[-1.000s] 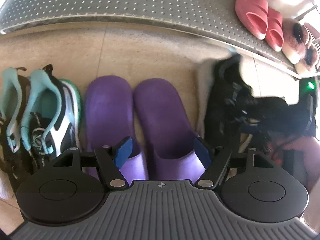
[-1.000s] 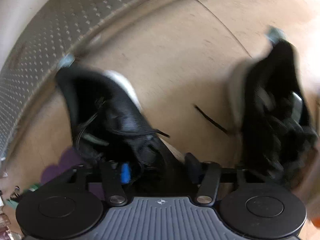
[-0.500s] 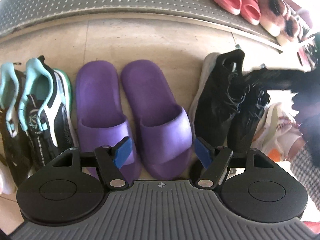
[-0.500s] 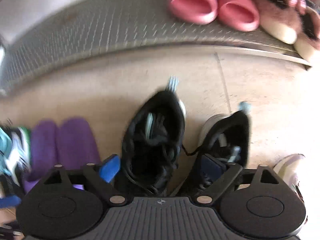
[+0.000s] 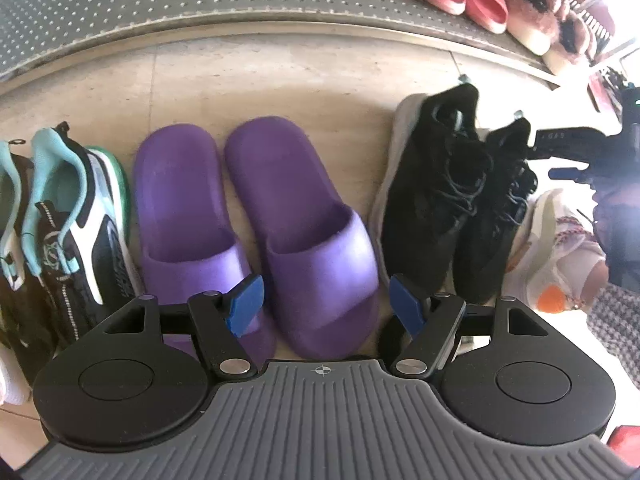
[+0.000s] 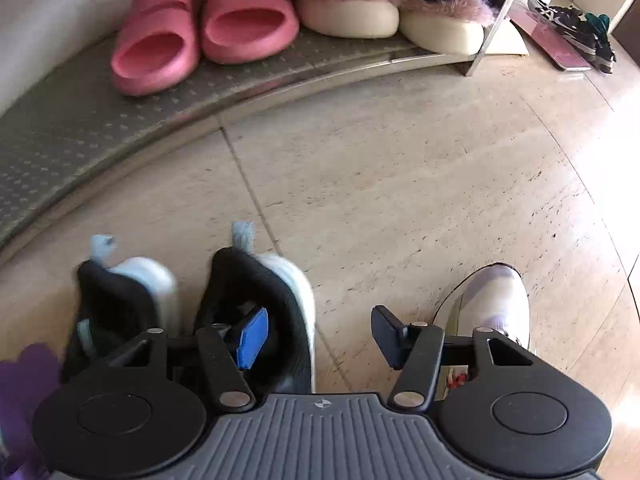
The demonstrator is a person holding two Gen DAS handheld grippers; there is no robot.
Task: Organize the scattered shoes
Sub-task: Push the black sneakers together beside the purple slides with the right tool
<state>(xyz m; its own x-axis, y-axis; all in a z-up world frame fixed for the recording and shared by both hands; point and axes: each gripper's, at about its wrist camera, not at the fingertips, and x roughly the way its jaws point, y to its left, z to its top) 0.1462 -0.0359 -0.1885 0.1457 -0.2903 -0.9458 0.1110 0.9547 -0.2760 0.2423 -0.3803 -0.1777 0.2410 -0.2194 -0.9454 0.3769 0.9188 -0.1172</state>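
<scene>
the black sneakers (image 5: 452, 200) stand side by side on the floor (image 6: 400, 184), just right of the purple slides (image 5: 256, 216) and below the metal shelf (image 5: 160, 4); they look light, with soft knit uppers that would crumple, so the firmer heel collar seems the best hold. a white sneaker (image 6: 492, 300) lies apart to the right, probably next; it looks stiffer at the sole edge. the right gripper (image 6: 316, 336) hangs spread wide and empty over bare floor. the left gripper (image 5: 326, 306) is likewise released above the slides.
</scene>
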